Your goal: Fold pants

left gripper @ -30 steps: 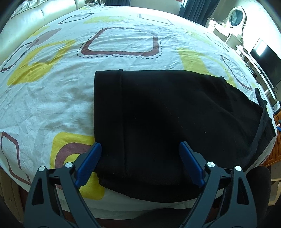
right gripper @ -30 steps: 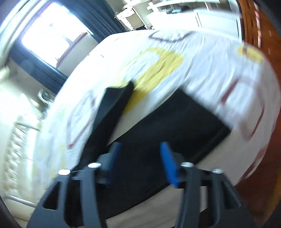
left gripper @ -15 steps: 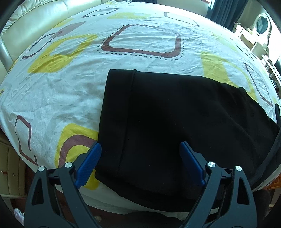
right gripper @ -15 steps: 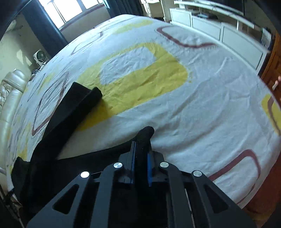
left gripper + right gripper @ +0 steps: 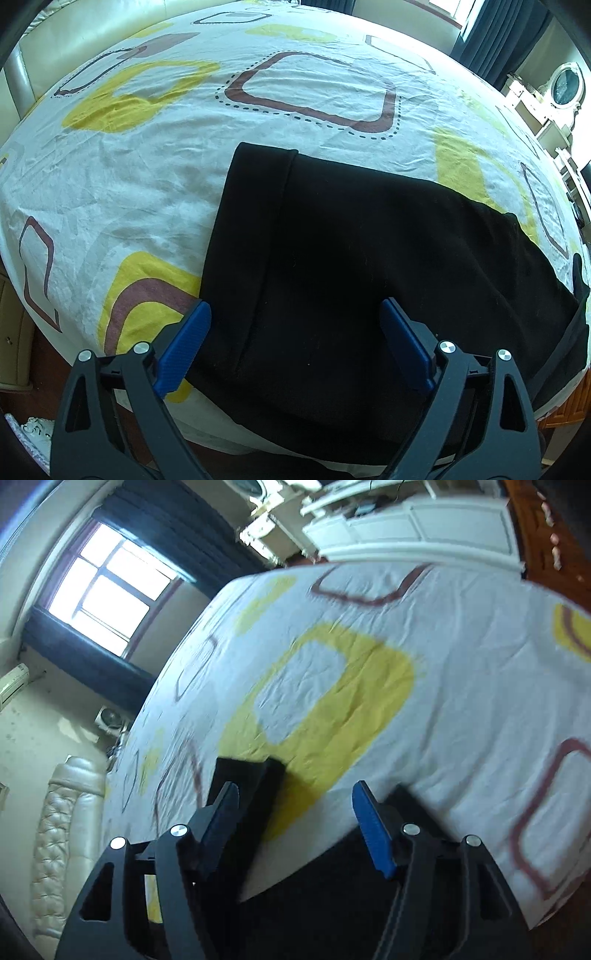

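Note:
Black pants (image 5: 362, 258) lie flat on the bed, waistband end to the left, reaching to the bed's near edge. My left gripper (image 5: 295, 317) is open and empty, its blue pads on either side of the near part of the pants, just above the cloth. In the right wrist view the pants (image 5: 332, 893) show as dark cloth below the fingers, with a black strip (image 5: 247, 775) lying further out on the sheet. My right gripper (image 5: 295, 812) is open and holds nothing, above the cloth's edge. This view is blurred.
The bed sheet (image 5: 147, 166) is white with yellow and brown squares. A leather headboard (image 5: 62, 830) is at the left, a window (image 5: 107, 590) and white cabinets (image 5: 424, 520) beyond the bed. Wooden floor shows past the bed's edge (image 5: 554, 546).
My right gripper was shut on the pants' cloth half a second ago and has now opened and let go, tilting upward. My left gripper has drifted a little left, still open.

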`<act>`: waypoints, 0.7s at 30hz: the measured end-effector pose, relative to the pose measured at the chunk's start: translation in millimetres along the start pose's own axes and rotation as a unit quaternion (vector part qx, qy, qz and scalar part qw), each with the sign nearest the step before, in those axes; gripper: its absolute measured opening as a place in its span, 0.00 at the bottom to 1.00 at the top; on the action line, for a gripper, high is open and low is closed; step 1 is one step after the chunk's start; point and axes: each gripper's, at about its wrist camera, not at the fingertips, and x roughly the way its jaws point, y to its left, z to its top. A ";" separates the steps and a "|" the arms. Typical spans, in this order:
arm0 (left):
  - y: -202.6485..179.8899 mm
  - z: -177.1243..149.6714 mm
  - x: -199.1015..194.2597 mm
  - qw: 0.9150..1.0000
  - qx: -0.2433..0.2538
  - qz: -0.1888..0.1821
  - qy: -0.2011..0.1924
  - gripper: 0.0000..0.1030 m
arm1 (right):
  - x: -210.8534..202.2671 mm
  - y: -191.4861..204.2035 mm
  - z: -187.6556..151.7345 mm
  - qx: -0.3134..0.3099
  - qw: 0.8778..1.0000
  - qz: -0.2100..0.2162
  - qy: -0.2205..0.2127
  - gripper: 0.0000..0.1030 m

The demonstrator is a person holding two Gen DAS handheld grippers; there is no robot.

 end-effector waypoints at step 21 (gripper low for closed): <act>8.7 -0.4 13.3 0.999 -0.025 -0.012 0.029 0.98 | -42.0 5.1 -27.7 0.030 0.997 0.061 -0.041 0.13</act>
